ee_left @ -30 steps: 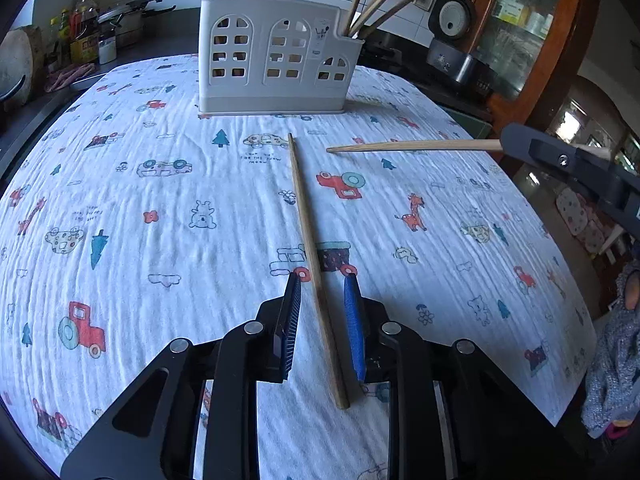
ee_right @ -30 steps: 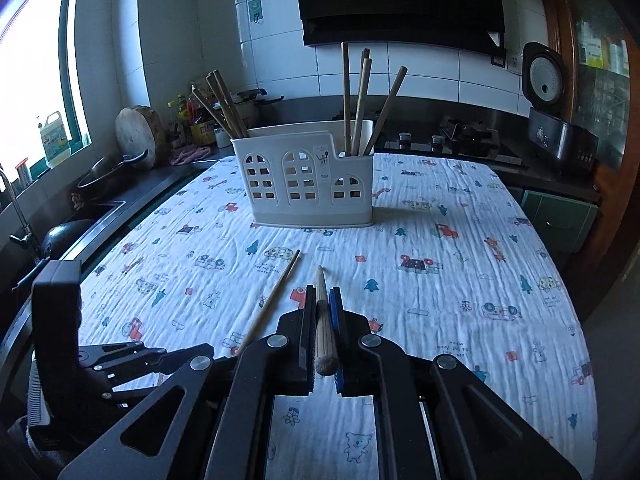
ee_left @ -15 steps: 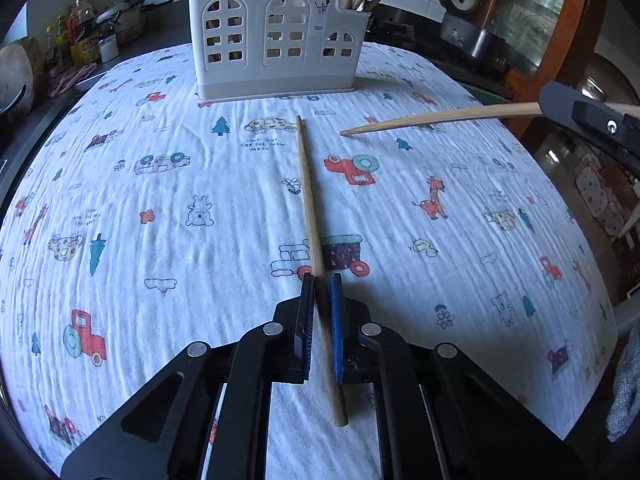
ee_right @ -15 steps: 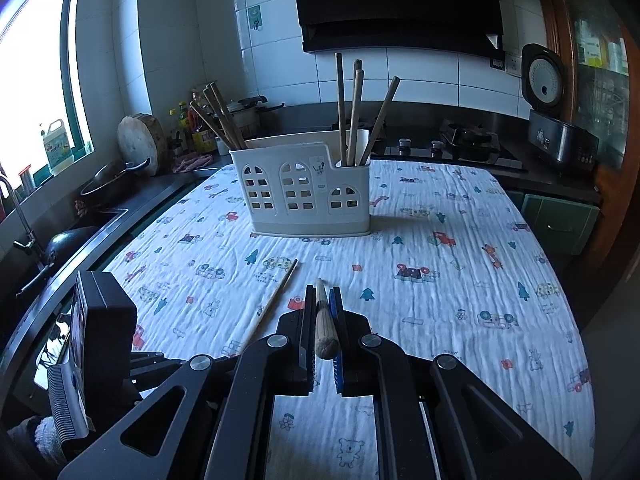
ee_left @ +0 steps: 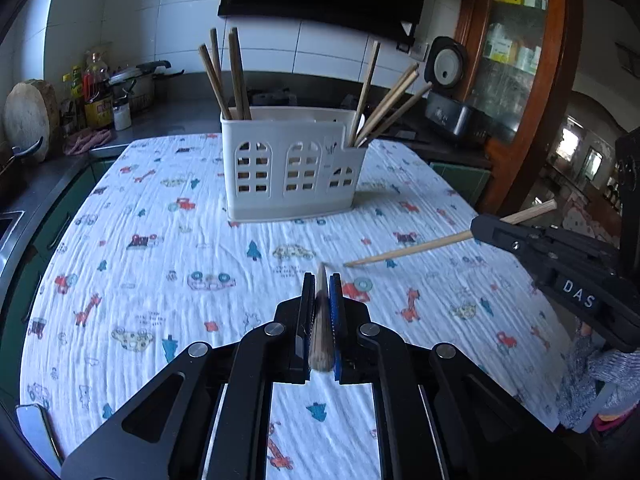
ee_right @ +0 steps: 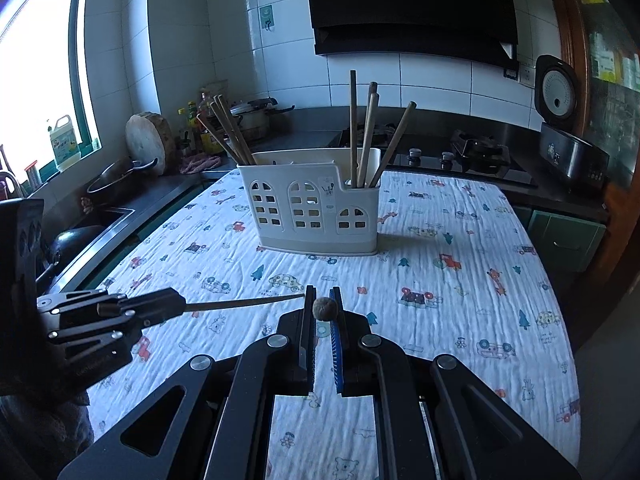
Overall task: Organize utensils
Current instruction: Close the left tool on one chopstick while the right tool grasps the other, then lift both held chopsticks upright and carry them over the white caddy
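The left gripper (ee_left: 321, 284) pinches a wooden chopstick (ee_left: 321, 320) between its pads, the stick running straight along the fingers with its thin tip pointing toward twelve o'clock, lifted clear of the printed tablecloth (ee_left: 160, 272). The right gripper (ee_right: 322, 300) is clamped on a second chopstick (ee_right: 325, 309), seen end-on in its own view; in the left wrist view that stick (ee_left: 408, 250) slants in from three o'clock, its tip low over the cloth. The white utensil holder (ee_left: 294, 164) stands upright at twelve o'clock, well apart from both grippers, with chopsticks standing in its left and right end compartments. A rice cooker (ee_right: 568, 136) sits on the counter at two o'clock.
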The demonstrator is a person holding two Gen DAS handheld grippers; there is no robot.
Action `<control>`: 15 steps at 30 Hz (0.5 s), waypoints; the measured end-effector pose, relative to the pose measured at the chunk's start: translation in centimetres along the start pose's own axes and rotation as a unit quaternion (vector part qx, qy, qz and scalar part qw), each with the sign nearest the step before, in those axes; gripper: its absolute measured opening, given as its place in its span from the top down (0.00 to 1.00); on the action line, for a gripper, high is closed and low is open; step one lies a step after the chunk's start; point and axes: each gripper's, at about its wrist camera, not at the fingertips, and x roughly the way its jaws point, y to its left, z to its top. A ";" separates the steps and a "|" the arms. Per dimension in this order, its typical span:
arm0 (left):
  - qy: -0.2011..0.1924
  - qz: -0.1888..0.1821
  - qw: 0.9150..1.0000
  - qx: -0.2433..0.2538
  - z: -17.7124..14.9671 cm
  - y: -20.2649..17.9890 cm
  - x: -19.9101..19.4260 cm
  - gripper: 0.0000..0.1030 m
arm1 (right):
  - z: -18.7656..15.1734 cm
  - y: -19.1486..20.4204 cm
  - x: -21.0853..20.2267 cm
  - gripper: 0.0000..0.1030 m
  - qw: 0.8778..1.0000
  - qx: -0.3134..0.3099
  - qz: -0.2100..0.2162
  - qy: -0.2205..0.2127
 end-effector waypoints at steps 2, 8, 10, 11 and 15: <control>-0.013 -0.003 1.000 0.002 0.6 0.2 -0.4 0.94 | 0.5 0.1 0.2 0.94 1.000 -0.005 0.003 0.003; -0.014 -0.007 1.000 0.011 1.6 0.9 -0.1 0.94 | 2.6 0.2 1.1 0.94 1.000 -0.020 0.015 0.018; -0.014 -0.008 1.000 0.016 2.2 1.1 0.0 0.94 | 3.8 -0.1 1.5 0.94 0.999 -0.018 0.024 0.023; -0.015 -0.007 1.000 0.021 2.5 1.1 0.0 0.94 | 4.5 -0.2 1.5 0.94 0.999 -0.018 0.027 0.023; -0.013 -0.007 0.999 0.035 4.1 1.4 0.2 0.94 | 7.9 -0.2 1.3 0.94 0.999 -0.028 0.033 0.020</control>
